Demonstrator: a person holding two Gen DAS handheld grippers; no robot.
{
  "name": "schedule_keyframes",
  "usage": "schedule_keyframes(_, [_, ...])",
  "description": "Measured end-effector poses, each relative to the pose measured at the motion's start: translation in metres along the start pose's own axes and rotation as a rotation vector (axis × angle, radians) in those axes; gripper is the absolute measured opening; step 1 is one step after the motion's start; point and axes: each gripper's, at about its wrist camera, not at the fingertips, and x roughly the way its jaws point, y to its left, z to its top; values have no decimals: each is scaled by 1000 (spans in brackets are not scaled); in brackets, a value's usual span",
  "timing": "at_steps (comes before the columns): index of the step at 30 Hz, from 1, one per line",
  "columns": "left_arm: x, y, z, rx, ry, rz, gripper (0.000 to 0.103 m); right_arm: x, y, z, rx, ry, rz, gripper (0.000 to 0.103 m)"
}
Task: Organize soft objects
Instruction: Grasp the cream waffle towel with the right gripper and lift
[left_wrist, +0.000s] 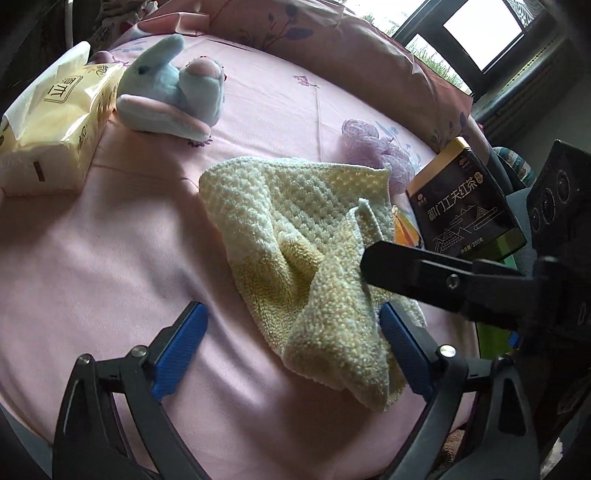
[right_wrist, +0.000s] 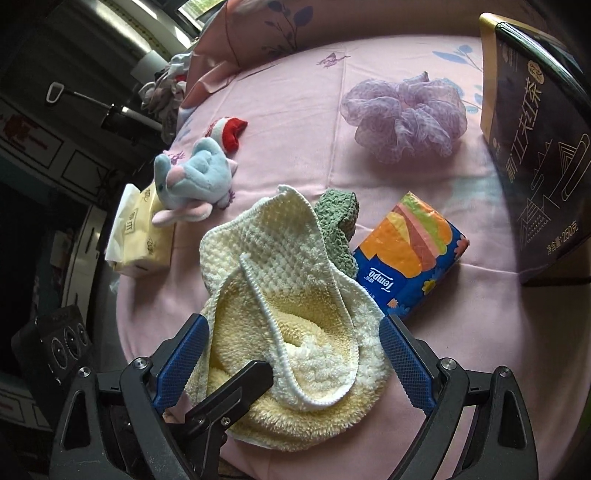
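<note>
One cream-yellow towel (right_wrist: 291, 325), crumpled, waffle-textured — both hand-held grippers (left_wrist: 291, 347) (right_wrist: 293, 354) agape around it.

A green cloth (right_wrist: 338, 229) lies mostly hidden under the yellow towel (right_wrist: 280, 295), only one corner showing. In the left view the same towel covers most of the orange tissue packet (left_wrist: 406, 230). The dark tea box (right_wrist: 535, 147) is cut off by the right picture's edge. A small red and white toy (right_wrist: 227, 133) sits behind the blue plush rabbit (right_wrist: 195, 177), too small to identify.
</note>
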Motion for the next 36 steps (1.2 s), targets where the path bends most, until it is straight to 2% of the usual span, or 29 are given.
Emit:
schedule_keyframes(2, [-1, 1, 0, -5, -7, -3, 83, 1, 6, -3, -35, 2, 1, 84])
schedule_keyframes(4, [-1, 2, 1, -8, 8, -28, 66, 9, 11, -6, -53, 37, 39, 69])
schedule_keyframes(5, [0, 1, 0, 2, 16, -23, 58, 13, 12, -6, -51, 54, 54, 67])
schedule_keyframes(6, [0, -1, -1, 16, 15, -15, 54, 17, 12, -7, -49, 64, 51, 61])
schedule_keyframes(7, [1, -2, -1, 19, 22, -29, 44, 20, 13, -7, -50, 63, 44, 54])
schedule_keyframes(10, [-2, -1, -1, 5, 10, -53, 36, 19, 14, -7, -46, 41, 48, 42])
schedule_keyframes(11, [-5, -1, -1, 1, -3, -68, 33, 16, 14, -7, -44, 30, 62, 41])
schedule_keyframes(14, [-22, -3, -1, 20, -72, -120, 32, 2, 22, -7, -67, -23, 109, 41])
schedule_keyframes(18, [-47, -12, -3, 61, -188, -162, 32, -24, 39, -11, -129, -126, 118, 41])
schedule_keyframes(25, [-85, -30, -7, 131, -337, -171, 32, -63, 61, -17, -206, -256, 129, 41])
schedule_keyframes(30, [-96, -40, -8, 164, -392, -157, 32, -79, 68, -21, -234, -309, 130, 41])
schedule_keyframes(36, [-96, -42, -7, 176, -399, -149, 32, -82, 67, -21, -246, -316, 121, 41])
